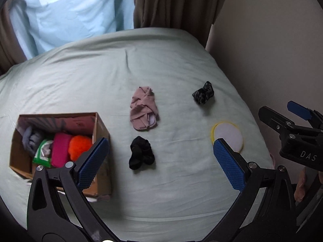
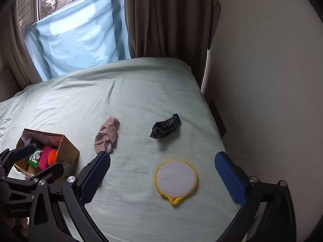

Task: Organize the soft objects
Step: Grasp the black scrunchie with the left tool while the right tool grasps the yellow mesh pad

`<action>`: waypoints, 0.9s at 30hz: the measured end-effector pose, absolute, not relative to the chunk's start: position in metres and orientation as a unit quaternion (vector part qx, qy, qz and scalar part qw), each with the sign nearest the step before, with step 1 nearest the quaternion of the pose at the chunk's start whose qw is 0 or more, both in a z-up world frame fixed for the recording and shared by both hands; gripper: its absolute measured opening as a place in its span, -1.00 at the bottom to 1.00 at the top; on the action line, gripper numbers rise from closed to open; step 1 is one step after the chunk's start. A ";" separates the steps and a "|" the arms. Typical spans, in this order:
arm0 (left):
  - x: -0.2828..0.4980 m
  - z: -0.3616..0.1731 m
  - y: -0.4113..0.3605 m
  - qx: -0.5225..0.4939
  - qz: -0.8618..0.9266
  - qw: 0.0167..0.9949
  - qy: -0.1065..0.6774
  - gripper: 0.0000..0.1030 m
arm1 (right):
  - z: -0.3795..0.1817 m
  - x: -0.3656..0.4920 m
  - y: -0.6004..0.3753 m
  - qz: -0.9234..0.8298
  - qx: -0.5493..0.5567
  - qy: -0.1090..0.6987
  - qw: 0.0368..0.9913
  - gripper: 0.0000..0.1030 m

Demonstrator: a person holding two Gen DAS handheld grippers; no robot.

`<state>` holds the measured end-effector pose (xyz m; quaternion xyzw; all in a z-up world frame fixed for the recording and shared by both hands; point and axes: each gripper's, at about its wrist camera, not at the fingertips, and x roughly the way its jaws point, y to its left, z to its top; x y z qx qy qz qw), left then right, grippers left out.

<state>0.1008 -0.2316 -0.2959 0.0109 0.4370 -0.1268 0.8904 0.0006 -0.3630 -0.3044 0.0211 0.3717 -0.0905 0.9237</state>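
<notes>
A pale green bed (image 1: 101, 76) is filling most of both views, with a brown curtain (image 1: 173, 2) hanging at the top centre and a light blue sheet (image 1: 70, 14) covering the window at upper left. A cardboard box (image 1: 102, 127) is sitting on the bed at lower left in the left wrist view, holding a pink item (image 1: 60, 149), an orange fluffy ball (image 1: 79, 147), a green packet (image 1: 43, 151) and grey cloth (image 1: 30, 141).

Four soft things are lying loose on the sheet, well apart from each other. A pink garment (image 1: 143, 109) is resting at centre, a round white pad with a yellow rim (image 2: 175, 178) is lying at lower centre of the right wrist view, a black scrunchie (image 1: 141, 153) is sitting below the pink garment, and a dark patterned scrunchie (image 1: 202, 95) is lying toward the right.

The left gripper (image 1: 160, 161) is hovering spread wide and empty, framing the black scrunchie. The right gripper (image 2: 162, 178) is likewise spread wide and empty, framing the round pad.
</notes>
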 end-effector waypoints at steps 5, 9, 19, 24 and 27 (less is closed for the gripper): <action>0.117 -0.357 -0.251 0.008 -0.090 0.888 0.451 1.00 | -0.364 0.016 -0.387 -0.079 0.021 0.386 0.919 1.00; 0.132 -0.402 -0.260 0.010 -0.064 0.877 0.477 1.00 | -0.404 0.025 -0.400 -0.073 0.023 0.397 0.915 1.00; 0.155 -0.463 -0.272 0.054 -0.027 0.872 0.486 0.99 | -0.474 0.046 -0.420 -0.063 0.027 0.426 0.902 1.00; 0.163 -0.480 -0.266 0.051 -0.022 0.867 0.495 0.92 | -0.489 0.053 -0.420 -0.056 0.022 0.433 0.900 1.00; 0.168 -0.490 -0.263 0.051 -0.023 0.860 0.507 0.84 | -0.495 0.057 -0.419 -0.056 0.018 0.436 0.898 1.00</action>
